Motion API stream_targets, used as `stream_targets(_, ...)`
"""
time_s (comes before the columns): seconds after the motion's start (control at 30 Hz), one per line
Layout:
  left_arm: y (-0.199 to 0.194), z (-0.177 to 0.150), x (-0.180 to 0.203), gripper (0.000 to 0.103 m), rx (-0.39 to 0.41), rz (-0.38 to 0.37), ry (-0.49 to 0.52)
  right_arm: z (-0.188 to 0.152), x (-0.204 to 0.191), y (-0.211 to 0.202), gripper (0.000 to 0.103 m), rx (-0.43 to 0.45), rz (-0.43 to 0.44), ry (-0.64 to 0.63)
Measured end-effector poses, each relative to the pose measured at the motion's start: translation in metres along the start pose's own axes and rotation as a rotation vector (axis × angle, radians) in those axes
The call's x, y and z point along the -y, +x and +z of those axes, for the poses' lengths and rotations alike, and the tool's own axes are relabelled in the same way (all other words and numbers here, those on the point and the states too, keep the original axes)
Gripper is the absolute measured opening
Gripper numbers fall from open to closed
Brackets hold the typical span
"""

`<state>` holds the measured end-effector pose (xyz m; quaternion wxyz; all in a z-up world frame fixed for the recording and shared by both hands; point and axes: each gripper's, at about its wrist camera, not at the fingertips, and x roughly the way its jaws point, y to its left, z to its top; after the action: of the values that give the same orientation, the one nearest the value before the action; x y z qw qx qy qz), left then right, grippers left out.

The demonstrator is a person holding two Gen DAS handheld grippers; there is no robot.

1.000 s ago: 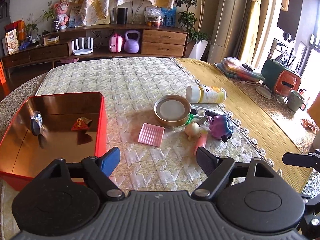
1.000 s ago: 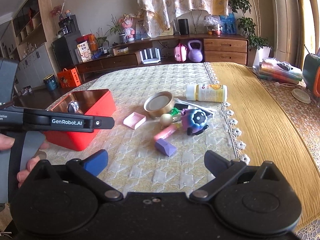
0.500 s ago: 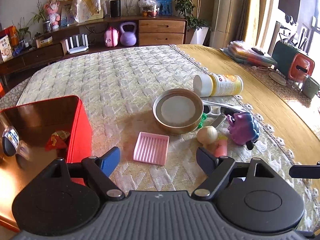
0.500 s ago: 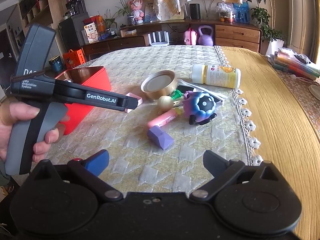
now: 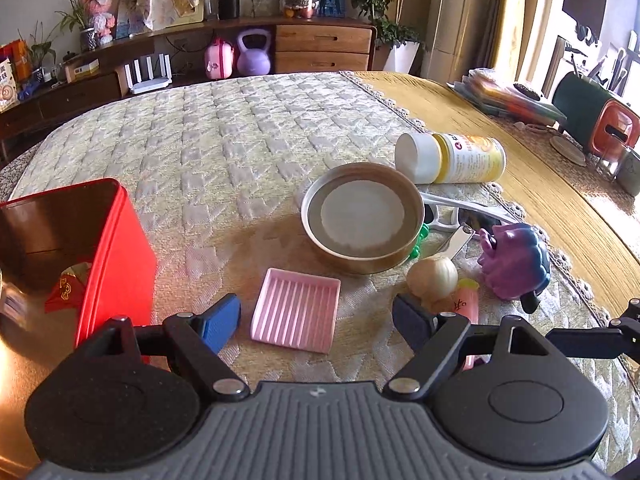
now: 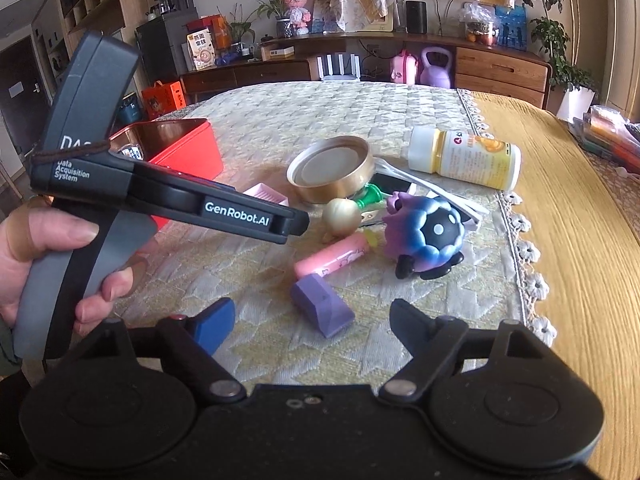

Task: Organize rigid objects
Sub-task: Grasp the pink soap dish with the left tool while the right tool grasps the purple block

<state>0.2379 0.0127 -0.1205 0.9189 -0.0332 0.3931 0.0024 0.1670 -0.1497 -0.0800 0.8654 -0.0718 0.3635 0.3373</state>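
Note:
My left gripper [image 5: 316,320] stands open just above the quilted cloth, and a pink ridged tray [image 5: 298,308] lies between its fingers without touching the pads. The open red tin [image 5: 120,240] sits at its left. My right gripper [image 6: 312,320] hangs over a purple block [image 6: 322,308]. Its jaws are closing, and the block lies between them, clear of both pads. Beyond the block lie a pink tube [image 6: 332,258], a purple-blue toy figure [image 6: 428,236] and a golden ball [image 6: 340,216]. A hand [image 6: 36,252] holds the left gripper [image 6: 294,224] at the left of the right wrist view.
A round gold tin [image 5: 362,216] and a white-and-yellow bottle [image 5: 452,158] on its side lie behind the toys, with white glasses [image 5: 460,204] between them. The cloth's lace edge [image 6: 524,248] runs along the right. A low sideboard [image 5: 320,44] stands beyond the table.
Both grippers came forward and down toward the objects. The left one shifted right, from beside the red tin to over the pink tray. The right jaws narrowed around the purple block.

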Motion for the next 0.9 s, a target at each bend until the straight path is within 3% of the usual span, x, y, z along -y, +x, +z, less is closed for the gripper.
stream_targets(0.13, 0.0, 0.0, -0.002, 0.082, 0.015, -0.008, 0.001, 0.003, 0.002, 0.009, 0.07, -0.011, -0.001, 0.002)
stream_targets(0.3, -0.002, -0.003, -0.001, 0.066, 0.038, 0.016, 0.019, 0.003, -0.001, 0.01, 0.055, 0.004, -0.027, -0.026)
stream_targets(0.47, -0.005, -0.007, 0.006, 0.04, 0.059, 0.033, 0.063, 0.001, -0.009, 0.01, 0.037, 0.011, -0.07, -0.072)
stream_targets(0.7, -0.009, -0.009, 0.007, 0.04, 0.057, 0.033, 0.06, 0.0, -0.013, 0.004, 0.021, 0.019, -0.093, -0.076)
stream_targets(0.9, -0.017, -0.013, 0.004, 0.04, 0.046, 0.024, 0.036, 0.001, -0.013, -0.006, 0.02, 0.035, -0.109, -0.044)
